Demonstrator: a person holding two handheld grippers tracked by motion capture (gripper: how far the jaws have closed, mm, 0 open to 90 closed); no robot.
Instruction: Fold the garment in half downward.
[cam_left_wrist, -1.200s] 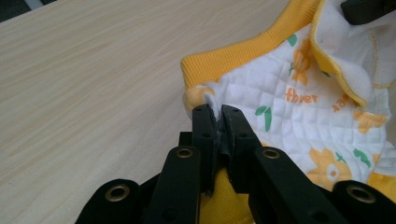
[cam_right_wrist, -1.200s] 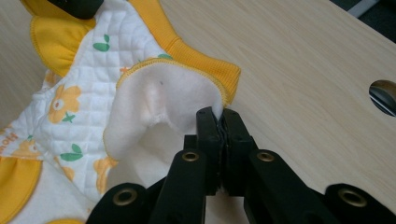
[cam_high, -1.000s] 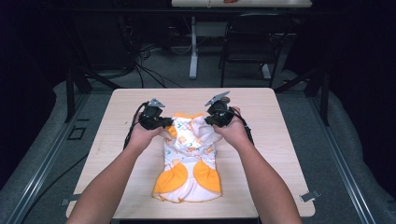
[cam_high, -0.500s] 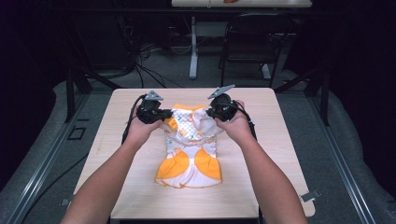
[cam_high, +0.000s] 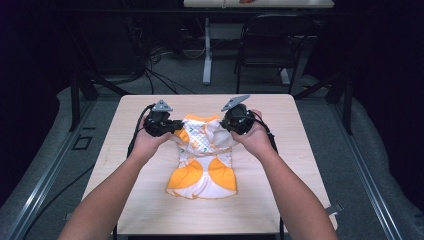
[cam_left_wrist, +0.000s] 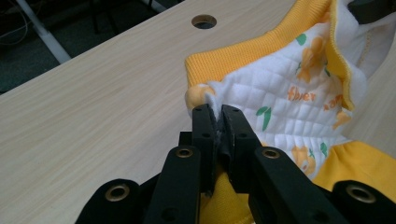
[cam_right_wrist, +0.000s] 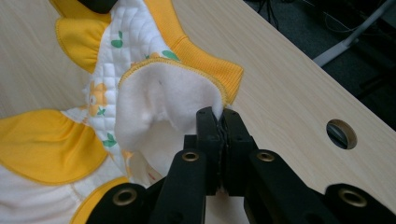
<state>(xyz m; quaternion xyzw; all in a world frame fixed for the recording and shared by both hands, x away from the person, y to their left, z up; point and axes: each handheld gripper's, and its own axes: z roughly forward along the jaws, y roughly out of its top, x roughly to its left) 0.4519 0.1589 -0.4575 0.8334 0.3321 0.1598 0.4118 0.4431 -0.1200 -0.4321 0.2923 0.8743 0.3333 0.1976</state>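
A small white and orange quilted garment (cam_high: 202, 160) with a flower print hangs from both grippers over the wooden table (cam_high: 125, 130). Its lower orange part rests on the tabletop. My left gripper (cam_high: 172, 127) is shut on the garment's left upper edge; in the left gripper view its jaws pinch the white quilted cloth (cam_left_wrist: 261, 98), gripper (cam_left_wrist: 217, 114). My right gripper (cam_high: 225, 124) is shut on the right upper edge. In the right gripper view its jaws clamp the white fleece lining (cam_right_wrist: 163, 102) by the orange ribbed hem, gripper (cam_right_wrist: 218, 116).
A round cable hole (cam_left_wrist: 204, 21) sits in the table near the far edge, cable hole (cam_right_wrist: 341, 134). Cables (cam_high: 137, 135) trail from the left gripper across the table. Beyond the table stand a chair (cam_high: 265, 45) and a desk leg (cam_high: 206, 50) on dark floor.
Both grippers have lifted the garment's top edge and carried it away from the person; the garment's lower part has slid across the table after them.
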